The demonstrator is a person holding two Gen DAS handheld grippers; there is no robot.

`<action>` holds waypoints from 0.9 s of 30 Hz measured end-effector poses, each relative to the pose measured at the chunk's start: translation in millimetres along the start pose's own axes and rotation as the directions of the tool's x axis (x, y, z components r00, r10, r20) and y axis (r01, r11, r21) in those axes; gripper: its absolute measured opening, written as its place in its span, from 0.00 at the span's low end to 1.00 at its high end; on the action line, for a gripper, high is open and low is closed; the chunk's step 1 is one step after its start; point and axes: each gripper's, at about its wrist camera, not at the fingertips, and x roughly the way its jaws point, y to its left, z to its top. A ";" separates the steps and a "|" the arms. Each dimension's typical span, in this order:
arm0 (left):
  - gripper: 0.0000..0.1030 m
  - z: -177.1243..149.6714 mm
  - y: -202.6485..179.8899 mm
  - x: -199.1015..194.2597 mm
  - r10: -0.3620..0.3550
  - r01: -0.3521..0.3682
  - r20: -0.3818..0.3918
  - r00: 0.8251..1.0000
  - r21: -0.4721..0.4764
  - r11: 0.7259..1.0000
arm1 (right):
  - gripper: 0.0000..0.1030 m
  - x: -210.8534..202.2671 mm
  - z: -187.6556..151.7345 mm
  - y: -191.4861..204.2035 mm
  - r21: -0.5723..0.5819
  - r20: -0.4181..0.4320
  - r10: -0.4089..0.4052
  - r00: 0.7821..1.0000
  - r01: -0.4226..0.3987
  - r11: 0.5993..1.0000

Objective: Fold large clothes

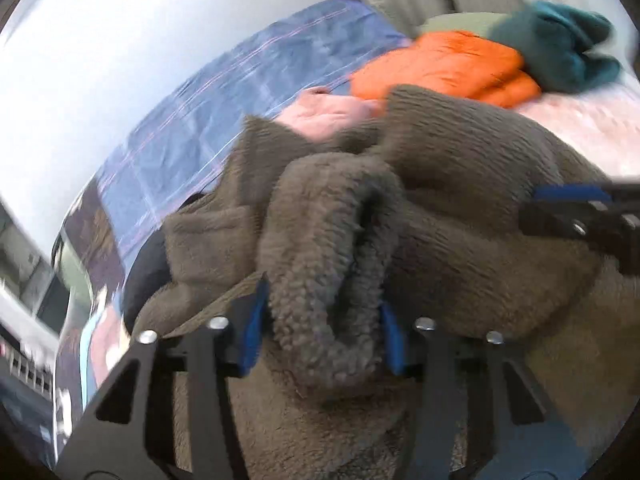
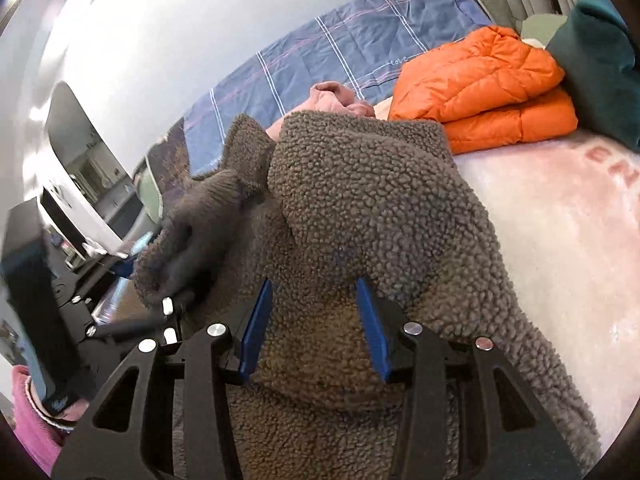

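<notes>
Evidently a fold is underway: the bulky grey-brown sherpa fleece garment lies heaped on the pink-blanketed bed, the left gripper clenching a thick roll of it, the right gripper pinching another bunch (its grip looks firm). Next, both should carry the fabric across together and lay it flat.

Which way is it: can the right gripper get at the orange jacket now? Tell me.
Probably not yet. The right gripper has the brown fleece bunched between its jaws, and that fleece lies between it and the orange jacket.
</notes>
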 end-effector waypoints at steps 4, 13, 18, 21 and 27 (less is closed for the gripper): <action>0.32 2.6 76.5 -24.3 -0.004 0.004 0.001 1.000 -0.283 0.959 | 0.44 -3.2 3.8 0.0 0.008 0.010 0.032 0.999 -0.032 0.999; 0.11 -100.0 182.3 -18.9 -0.003 -0.078 -0.135 0.991 -0.588 0.805 | 0.60 -26.7 -0.4 16.2 -0.071 0.082 0.073 0.994 -0.067 0.995; 0.07 -173.7 207.9 2.2 -0.137 -0.034 -0.164 0.977 -0.750 0.661 | 0.60 -9.9 0.3 7.4 -0.019 0.002 0.005 1.000 -0.005 1.000; 0.23 -174.4 215.4 -2.8 -0.200 0.096 -0.035 0.979 -0.790 0.605 | 0.60 -9.9 -1.7 10.0 -0.031 0.001 -0.011 1.000 0.011 0.999; 0.84 -135.6 190.9 12.2 -0.311 0.236 0.041 0.950 -0.747 0.621 | 0.61 -3.5 -5.2 11.6 -0.050 -0.017 -0.051 0.999 0.050 0.998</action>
